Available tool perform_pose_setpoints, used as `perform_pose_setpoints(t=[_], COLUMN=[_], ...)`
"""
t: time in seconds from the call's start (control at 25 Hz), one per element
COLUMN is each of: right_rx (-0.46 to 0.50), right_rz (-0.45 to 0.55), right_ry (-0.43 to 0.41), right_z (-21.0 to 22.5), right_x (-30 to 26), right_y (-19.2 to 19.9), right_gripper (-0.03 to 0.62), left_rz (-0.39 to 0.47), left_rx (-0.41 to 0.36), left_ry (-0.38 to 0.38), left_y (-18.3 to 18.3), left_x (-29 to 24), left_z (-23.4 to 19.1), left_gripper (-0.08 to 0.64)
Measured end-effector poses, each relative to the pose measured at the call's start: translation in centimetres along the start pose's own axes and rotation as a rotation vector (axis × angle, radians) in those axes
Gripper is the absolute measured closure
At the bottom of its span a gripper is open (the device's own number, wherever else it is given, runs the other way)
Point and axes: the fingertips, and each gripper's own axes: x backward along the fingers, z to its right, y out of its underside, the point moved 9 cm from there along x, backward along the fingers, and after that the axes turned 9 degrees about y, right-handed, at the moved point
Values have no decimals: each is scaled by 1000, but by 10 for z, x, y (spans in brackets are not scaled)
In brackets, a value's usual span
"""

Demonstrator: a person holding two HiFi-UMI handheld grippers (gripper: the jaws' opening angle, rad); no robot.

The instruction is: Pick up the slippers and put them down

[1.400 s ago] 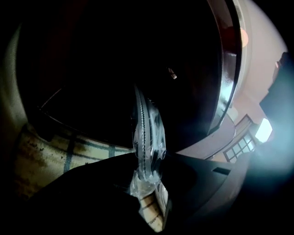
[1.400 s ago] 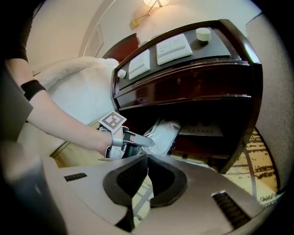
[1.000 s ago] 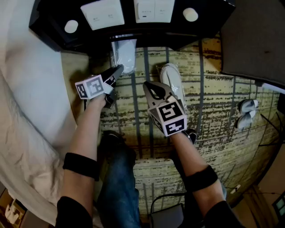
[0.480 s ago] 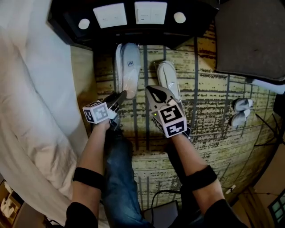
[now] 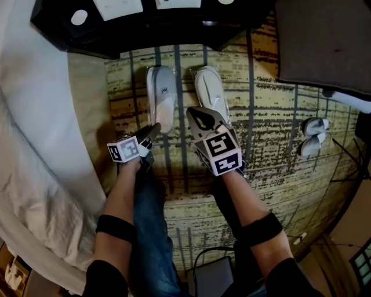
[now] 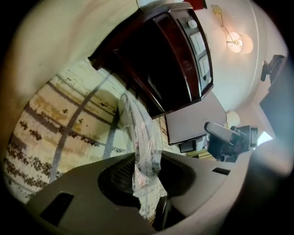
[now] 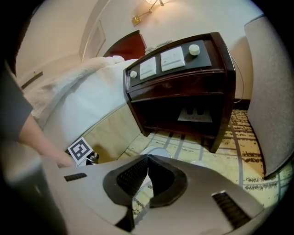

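While right claw (image 5: 197,113) is closed, left claw (image 5: 153,129) pinches the slipper bag (image 6: 140,137).

Dark wooden nightstand (image 5: 174,26), white switch panels (image 5: 119,7) on top; white-covered bed (image 5: 35,145) beside it; yellow grid-patterned carpet (image 5: 272,139); grey upholstered seat (image 5: 324,40); lit wall lamp (image 6: 236,42).

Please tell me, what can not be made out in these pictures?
Head view: the right claw covers one slipper's heel.
Right gripper view: its body hides most of both slippers; any film between the shut jaws is too thin to tell.
Left gripper view: the left claw pinches a wrap; the other slipper inside is blurred.
Head view: the pale pair at right is too small to name.
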Motion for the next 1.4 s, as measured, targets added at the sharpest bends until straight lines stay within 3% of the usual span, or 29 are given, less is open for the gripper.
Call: perform_pose_setpoints(t=[0.24, 0.28, 0.4, 0.56, 0.88, 1.04, 1.24, 1.28, 1.4], right_rx=[-2, -3, -2, -2, 9, 0, -10, -14, -10], right_rz=[-26, -26, -22, -16, -8, -10, -35, -42, -59], right_ry=[0, 0, -1, -4, 12, 8, 16, 17, 23], right_z=[6, 7, 8, 6, 6, 1, -7, -10, -18], right_x=[-8, -9, -8, -1, 17, 33, 70, 83, 124], right_y=[21, 21, 18, 10, -2, -14, -36, -44, -72], right_gripper=[591, 591, 591, 591, 591, 591, 591, 591, 591], left_rz=[7, -7, -86, -196, -201, -202, -216, -231, -242], left_rx=[22, 26, 47, 28, 37, -8, -48, -68, -196], left_ry=[-52, -81, -175, -294, -518, -559, -482, -465, -442], left_y=[17, 19, 26, 31, 27, 22, 12, 10, -3], left_x=[-11, -12, -18, -18, 2, 18, 40, 45, 64], left_z=[-21, -25, -33, -32, -26, -8, 56, 77, 146], left_gripper=[445, 416, 132, 92, -40, -43, -32, 17, 296])
